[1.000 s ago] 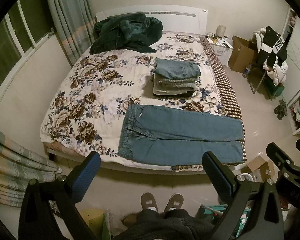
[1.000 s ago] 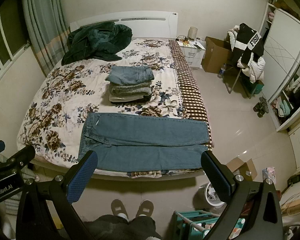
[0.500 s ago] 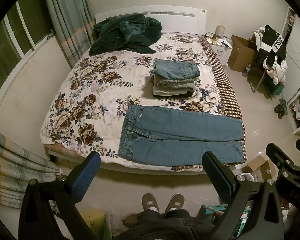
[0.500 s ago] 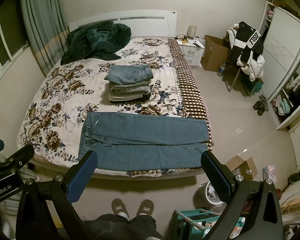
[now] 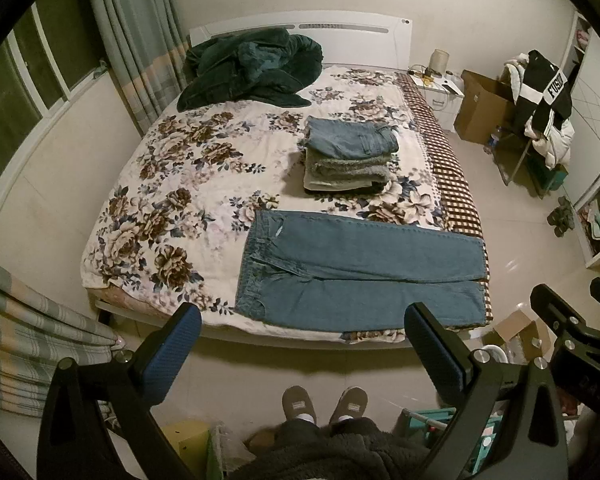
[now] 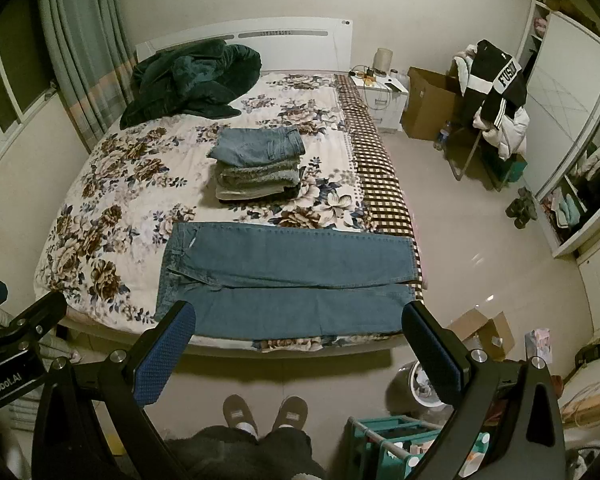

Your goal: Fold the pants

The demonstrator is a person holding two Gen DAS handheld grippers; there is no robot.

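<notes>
Jeans (image 5: pixel 356 276) first: a blue denim pair, laid flat across the near edge of the bed (image 5: pixel 172 184), lower centre of both frames. Against the frame a second ago, almost nothing has shifted; the pair lies in the same spot, the view has only drifted a touch, and both tongs hang where they did. The waistband sits at the left, the legs run out to the right, and the far leg overlaps the near one along a long seam. The hems reach the checked strip at the bed's right edge. The cloth looks smooth, with no fold made yet.

Up the frame, just behind the pair, a stack of folded clothes (image 5: pixel 350 156) sits on the floral bedspread, denim on top. A dark green blanket (image 5: pixel 252 68) is heaped at the headboard, upper left.

Left tongs (image 5: pixel 300 336) are spread wide, empty, held off the bed's foot, blue pads (image 5: pixel 172 356) facing in. Right tongs (image 6: pixel 300 336) likewise gape wide and hold nothing, hovering over the floor short of the near leg. A person's slippered feet (image 6: pixel 264 410) stand at the bottom centre.
</notes>
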